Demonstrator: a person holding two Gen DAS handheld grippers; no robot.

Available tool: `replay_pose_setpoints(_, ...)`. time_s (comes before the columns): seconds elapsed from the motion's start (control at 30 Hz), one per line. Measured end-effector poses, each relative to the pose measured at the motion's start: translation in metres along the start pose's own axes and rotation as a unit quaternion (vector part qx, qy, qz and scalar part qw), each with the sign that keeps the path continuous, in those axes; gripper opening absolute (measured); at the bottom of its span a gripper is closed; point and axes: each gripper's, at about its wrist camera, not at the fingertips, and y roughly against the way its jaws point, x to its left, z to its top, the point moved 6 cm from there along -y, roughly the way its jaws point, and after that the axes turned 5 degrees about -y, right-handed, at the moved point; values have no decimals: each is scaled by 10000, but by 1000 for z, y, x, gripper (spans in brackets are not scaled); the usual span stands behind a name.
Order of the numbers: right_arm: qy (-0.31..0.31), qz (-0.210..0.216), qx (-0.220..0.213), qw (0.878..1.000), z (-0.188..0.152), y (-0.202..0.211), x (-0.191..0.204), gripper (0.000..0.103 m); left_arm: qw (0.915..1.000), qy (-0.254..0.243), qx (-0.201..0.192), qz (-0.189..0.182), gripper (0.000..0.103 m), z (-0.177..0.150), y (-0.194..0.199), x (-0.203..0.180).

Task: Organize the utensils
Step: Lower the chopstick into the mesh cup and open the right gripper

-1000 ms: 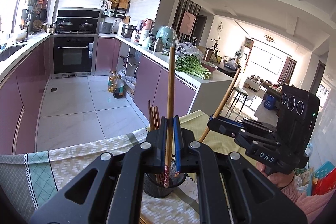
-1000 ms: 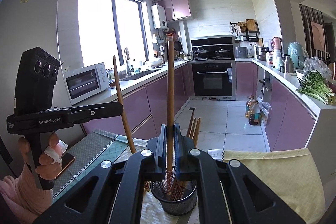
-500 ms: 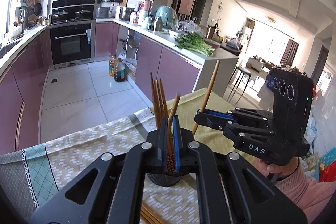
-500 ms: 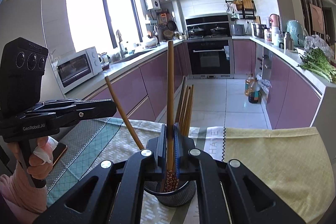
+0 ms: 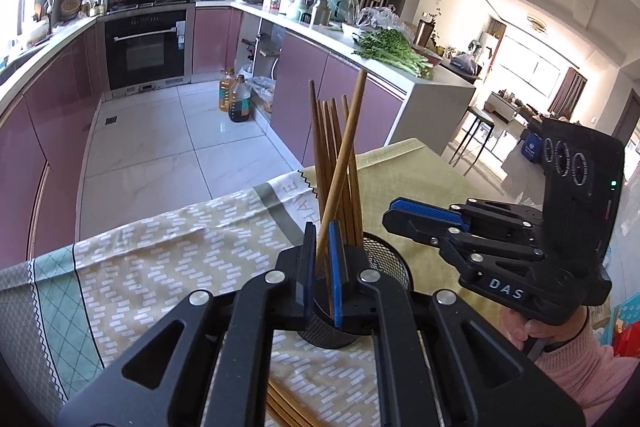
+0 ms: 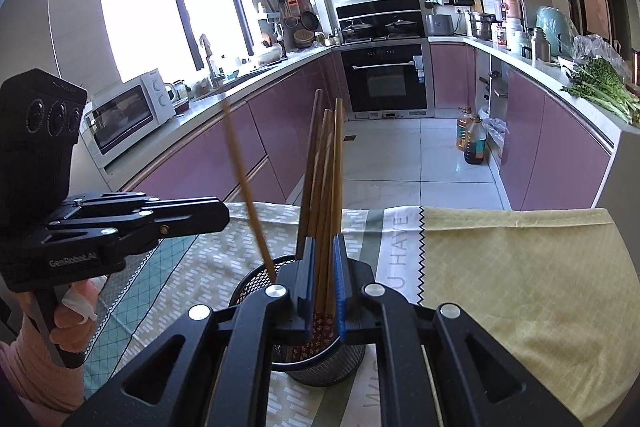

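The left gripper (image 5: 321,267) stands slightly parted just above the mesh holder (image 5: 390,263), its slanted chopstick (image 5: 340,163) apparently freed inside. The right gripper (image 6: 322,279) is parted too, around the standing chopsticks (image 6: 324,171). A few more chopsticks (image 5: 286,409) wait on the counter (image 5: 160,247) beside the holder, so work remains.

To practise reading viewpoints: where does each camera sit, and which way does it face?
Left wrist: on the left hand-held gripper, facing the black built-in oven; own fingers, right hand-held gripper and pink-sleeved hand show.
Right wrist: on the right hand-held gripper, facing the window; left hand-held gripper shows.
Shared: black mesh cup of wooden chopsticks, oven.
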Motion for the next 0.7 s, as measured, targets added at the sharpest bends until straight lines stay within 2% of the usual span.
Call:
replay_pose_setpoints(0.17, 155, -15, -43, 9999, -5, 6, 9, 17, 9999, 84, -35, 45, 7, -9, -2, 5)
replay_pose_setpoints(0.33, 267, 105, -115, 9995, -9, 15, 20, 22, 9995, 84, -260, 152, 23, -24, 16, 9)
replay_pose_setpoints(0.43, 427, 309, -130, 9985, -17, 24, 34, 28, 9989, 62, -349, 310, 33, -40, 32, 13)
replay_pose_setpoints(0.53, 613, 544, 1, 9966, -33, 28, 50, 35, 9981, 75, -382, 477, 45, -58, 43, 20)
replay_pose_setpoints(0.7, 711, 862, 541, 9923, -71, 12, 72, 39, 9967, 251, -167, 753, 54, -98, 49, 33)
